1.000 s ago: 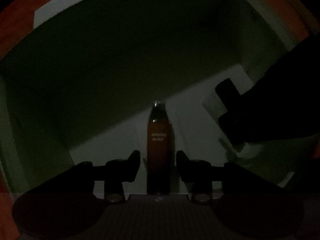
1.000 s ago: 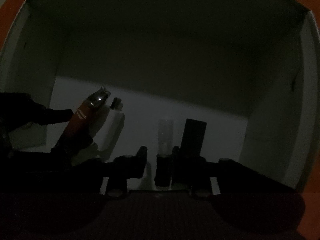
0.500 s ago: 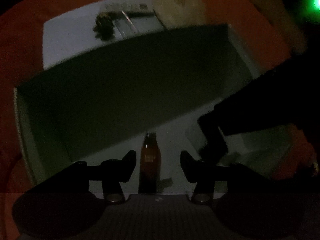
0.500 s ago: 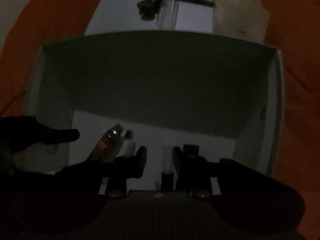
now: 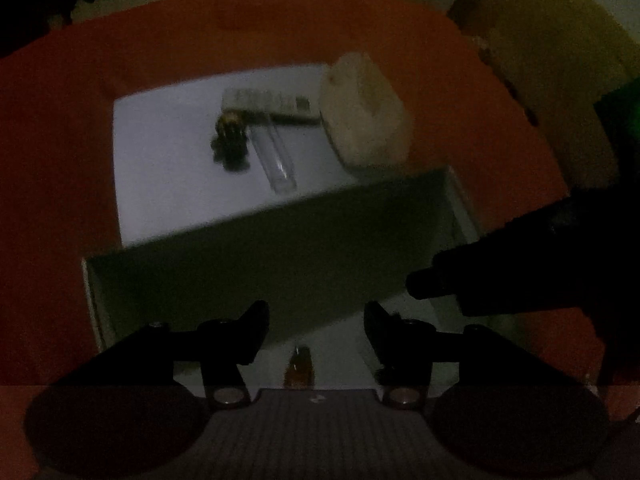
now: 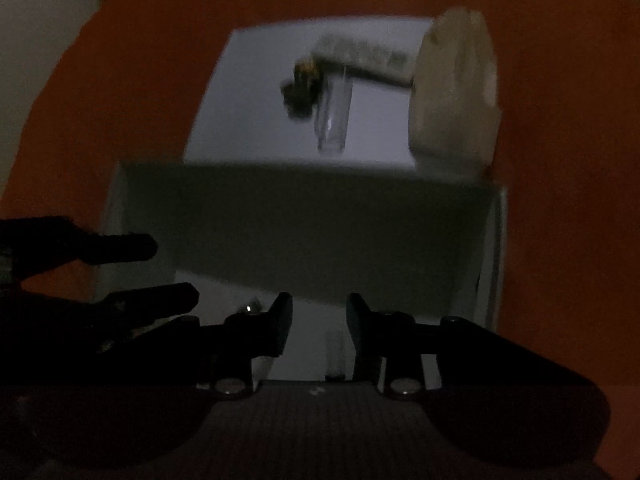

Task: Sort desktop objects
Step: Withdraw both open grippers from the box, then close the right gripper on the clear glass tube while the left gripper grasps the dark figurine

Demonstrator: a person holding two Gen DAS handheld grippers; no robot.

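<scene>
The room is dim. My left gripper (image 5: 316,320) is open and empty above the near part of a white box (image 5: 260,260). An orange-brown bottle (image 5: 298,368) stands on the box floor below and between its fingers, untouched. My right gripper (image 6: 319,320) is also open and empty over the same white box (image 6: 300,220), with a pale clear tube (image 6: 334,348) on the floor beneath it. In the right wrist view the left gripper (image 6: 160,276) shows dark at the left. In the left wrist view the right gripper (image 5: 436,280) reaches in from the right.
Beyond the box lies a white mat (image 5: 160,168) on an orange tablecloth (image 5: 280,28). On the mat sit a small dark figure (image 5: 230,140), a clear tube (image 5: 276,156), a flat printed packet (image 5: 268,104) and a cream pouch (image 5: 364,116).
Both grippers have pulled up and back out of the box, so the mat behind it now shows. The bottle and the clear tube stay on the box floor.
</scene>
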